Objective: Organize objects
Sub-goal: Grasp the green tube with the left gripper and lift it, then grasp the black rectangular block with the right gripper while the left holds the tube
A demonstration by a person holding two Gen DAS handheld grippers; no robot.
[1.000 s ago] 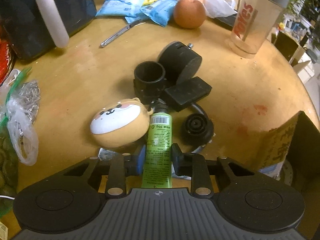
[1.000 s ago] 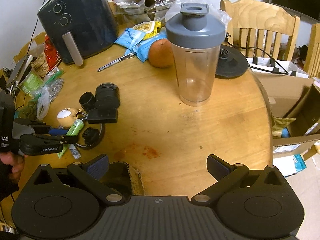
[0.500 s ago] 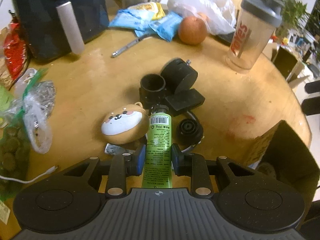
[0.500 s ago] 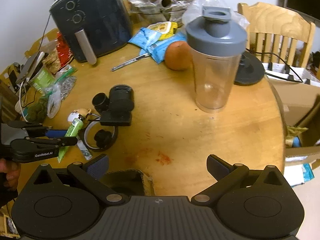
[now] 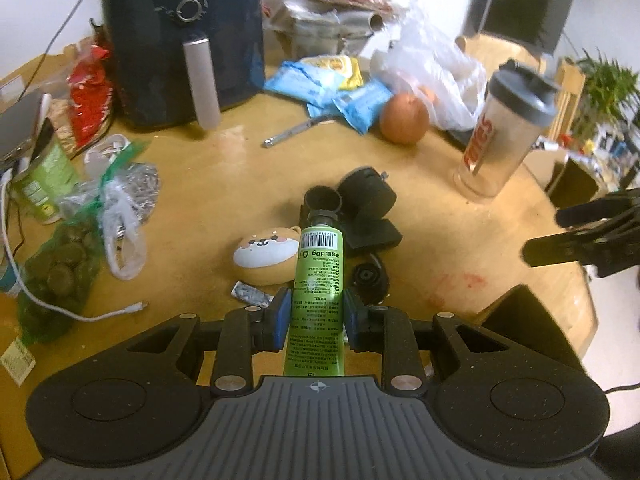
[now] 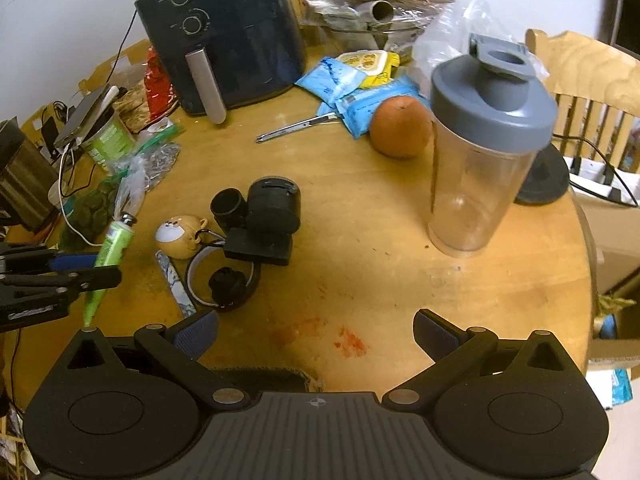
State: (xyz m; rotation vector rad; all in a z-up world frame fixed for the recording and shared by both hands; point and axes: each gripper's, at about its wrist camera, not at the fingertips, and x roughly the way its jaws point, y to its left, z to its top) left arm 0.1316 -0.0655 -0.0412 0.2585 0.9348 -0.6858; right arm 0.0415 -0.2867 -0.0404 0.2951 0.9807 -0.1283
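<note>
My left gripper (image 5: 316, 316) is shut on a green tube (image 5: 318, 276) with a black cap and holds it above the round wooden table (image 5: 224, 184). The tube also shows in the right wrist view (image 6: 108, 256), held at the far left by the left gripper (image 6: 86, 268). My right gripper (image 6: 316, 332) is open and empty over the table's near edge. It shows at the right of the left wrist view (image 5: 560, 236). Below the tube lie a dog-face pouch (image 5: 268, 252), black camera parts (image 5: 360, 208) and a black knob (image 5: 366, 278).
A dark air fryer (image 6: 224, 36) stands at the back left. A clear shaker bottle (image 6: 484, 152), an orange (image 6: 400, 126), blue packets (image 6: 340, 80) and a metal tool (image 6: 296, 126) sit behind. Plastic bags (image 5: 120, 208) and a white cable (image 5: 80, 312) lie left. A cardboard box (image 5: 532, 320) stands at the near right edge.
My left gripper has lifted the green tube up and back from beside the pouch. The right gripper has moved forward over the table, still open.
</note>
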